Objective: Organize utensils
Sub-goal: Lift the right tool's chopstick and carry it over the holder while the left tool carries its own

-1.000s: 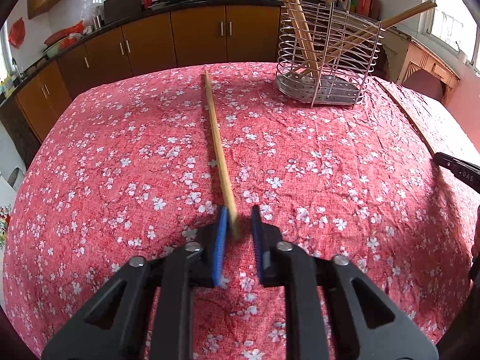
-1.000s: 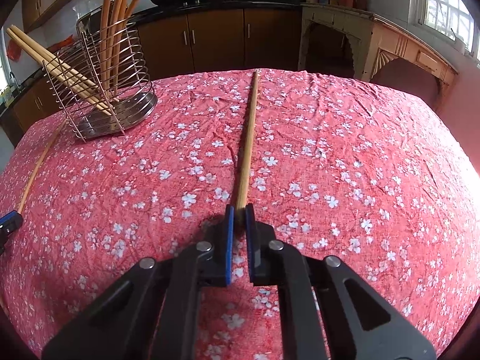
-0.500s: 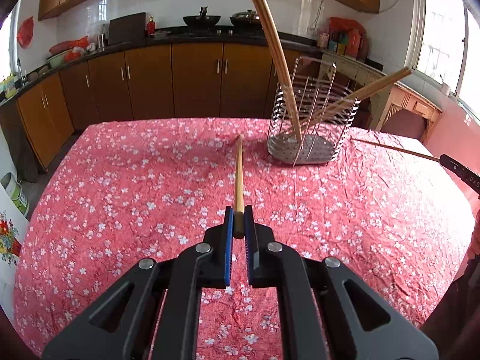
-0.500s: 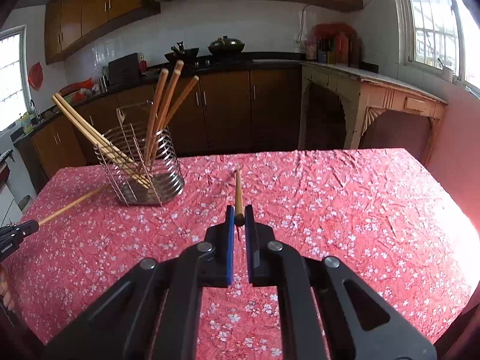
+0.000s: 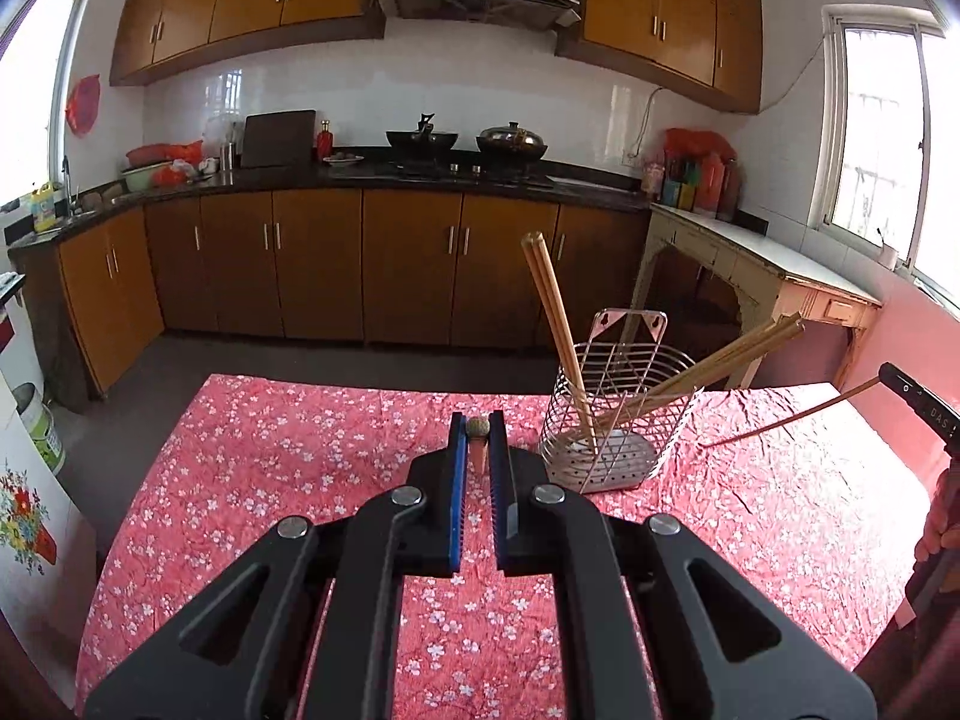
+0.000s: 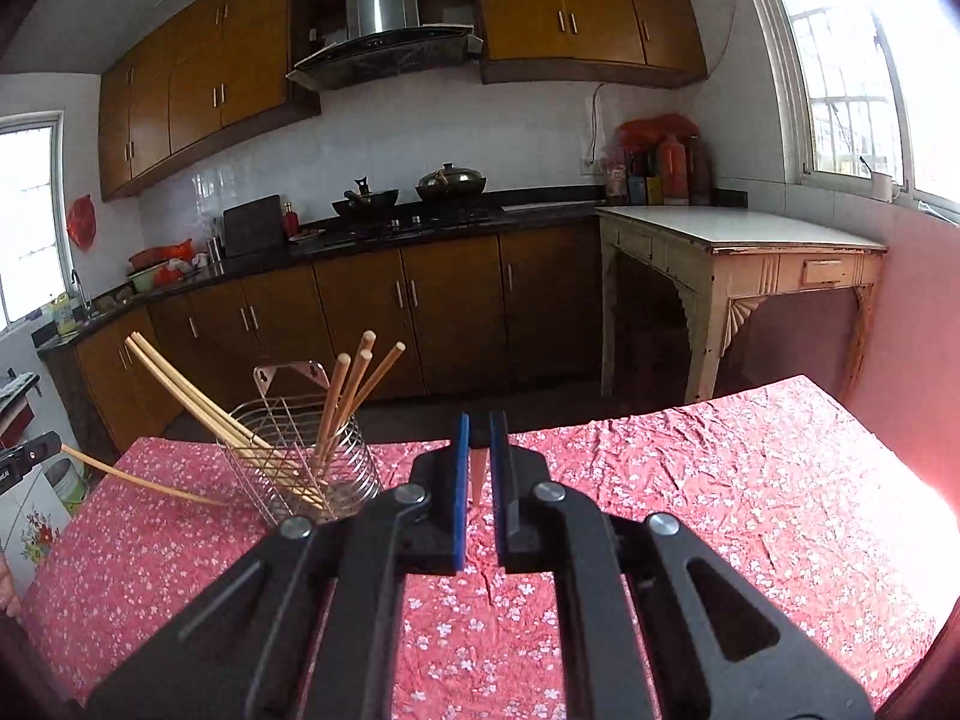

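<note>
Above the table (image 5: 240,480), both chopsticks now hang lifted.

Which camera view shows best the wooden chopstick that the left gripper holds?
The right wrist view: the long wooden chopstick shows along its length, slanting from the left gripper. The left wrist view shows only its butt end between the blue pads, foreshortened.
</note>
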Tool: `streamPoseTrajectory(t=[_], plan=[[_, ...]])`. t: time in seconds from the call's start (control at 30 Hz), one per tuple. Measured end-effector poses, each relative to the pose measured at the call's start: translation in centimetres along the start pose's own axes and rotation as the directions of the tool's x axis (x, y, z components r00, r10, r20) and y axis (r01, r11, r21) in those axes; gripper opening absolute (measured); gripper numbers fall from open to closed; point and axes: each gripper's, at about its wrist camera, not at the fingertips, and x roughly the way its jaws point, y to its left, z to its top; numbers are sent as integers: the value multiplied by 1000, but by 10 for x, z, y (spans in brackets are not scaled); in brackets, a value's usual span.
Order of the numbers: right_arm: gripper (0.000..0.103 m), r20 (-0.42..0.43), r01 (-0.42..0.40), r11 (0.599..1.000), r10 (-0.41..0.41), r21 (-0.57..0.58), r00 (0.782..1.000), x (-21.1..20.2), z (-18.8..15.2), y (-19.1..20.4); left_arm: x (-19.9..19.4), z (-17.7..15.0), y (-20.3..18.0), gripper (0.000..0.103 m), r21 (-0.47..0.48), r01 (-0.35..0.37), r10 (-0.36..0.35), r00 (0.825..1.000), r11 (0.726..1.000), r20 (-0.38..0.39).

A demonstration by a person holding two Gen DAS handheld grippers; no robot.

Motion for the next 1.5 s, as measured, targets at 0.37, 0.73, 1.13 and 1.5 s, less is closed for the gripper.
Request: streamPoseTrajectory(t=[0.37, 0.73, 1.13, 1.5], plan=[[8, 34, -9, 1000, 9, 3, 999, 6, 41, 8, -5, 27, -10, 7, -2, 2, -2, 999, 1000, 52], [8, 46, -8, 999, 9, -40, 999, -10, 54, 18, -10, 34, -20, 7, 14, 20, -20, 997, 1000, 71], [8, 34, -74, 995, 77, -74, 996, -37, 68, 39, -20, 47, -41, 7, 29, 46, -49, 993, 999, 108], [8, 40, -150, 981, 156, -127, 987, -58, 92, 82, -31, 65, -65, 7, 32, 80, -84, 985, 996, 148]])
